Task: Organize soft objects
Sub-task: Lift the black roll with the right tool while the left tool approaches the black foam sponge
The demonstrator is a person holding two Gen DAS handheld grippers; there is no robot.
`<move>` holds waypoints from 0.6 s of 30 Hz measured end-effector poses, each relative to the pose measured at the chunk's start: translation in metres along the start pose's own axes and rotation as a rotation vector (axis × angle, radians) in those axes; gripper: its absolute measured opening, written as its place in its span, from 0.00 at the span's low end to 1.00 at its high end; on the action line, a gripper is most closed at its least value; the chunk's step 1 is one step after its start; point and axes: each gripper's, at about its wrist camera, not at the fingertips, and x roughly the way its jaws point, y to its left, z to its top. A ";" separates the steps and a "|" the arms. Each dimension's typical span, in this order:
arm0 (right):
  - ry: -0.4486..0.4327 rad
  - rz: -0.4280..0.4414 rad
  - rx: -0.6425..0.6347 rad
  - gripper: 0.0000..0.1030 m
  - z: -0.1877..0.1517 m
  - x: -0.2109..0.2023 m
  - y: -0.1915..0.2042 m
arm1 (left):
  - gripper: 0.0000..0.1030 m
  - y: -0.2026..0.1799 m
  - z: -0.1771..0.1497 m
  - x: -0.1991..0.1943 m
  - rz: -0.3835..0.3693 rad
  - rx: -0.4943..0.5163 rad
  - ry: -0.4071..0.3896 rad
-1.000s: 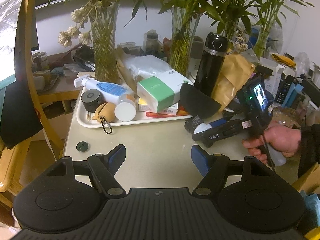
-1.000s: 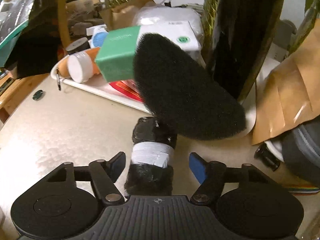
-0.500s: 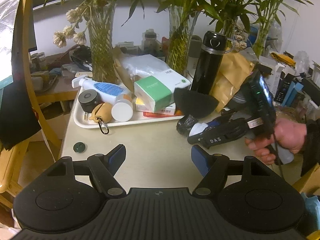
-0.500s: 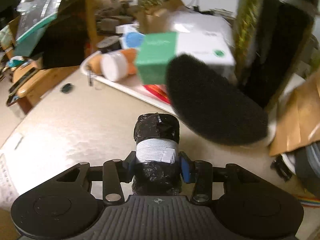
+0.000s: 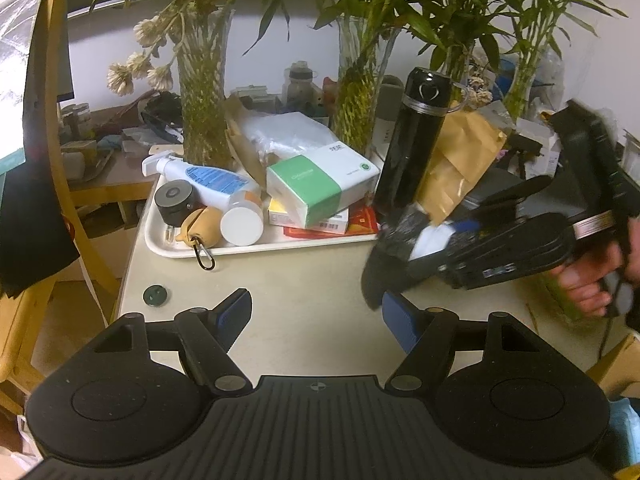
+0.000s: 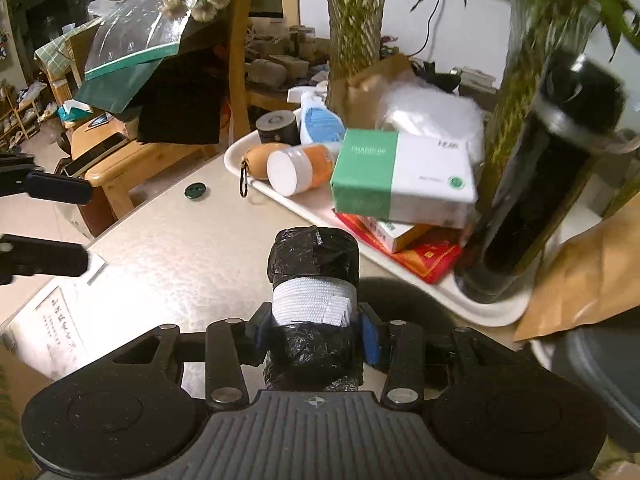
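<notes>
Here the right gripper (image 6: 316,330) is pinching a black plastic roll (image 6: 314,276) banded in white between its blue pads, the roll standing above the beige table (image 6: 172,252); the left gripper (image 5: 316,312) is hanging with fingers spread and nothing between them; a cluttered white tray (image 5: 160,240) is sitting beyond.
</notes>
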 end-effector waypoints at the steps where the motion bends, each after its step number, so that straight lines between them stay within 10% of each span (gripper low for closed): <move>1: -0.004 -0.002 0.000 0.45 0.000 -0.007 0.000 | 0.70 -0.001 0.000 0.001 0.005 0.003 0.003; 18: -0.087 -0.170 0.145 0.45 -0.055 -0.114 -0.012 | 0.70 -0.009 0.003 0.002 -0.017 0.075 0.024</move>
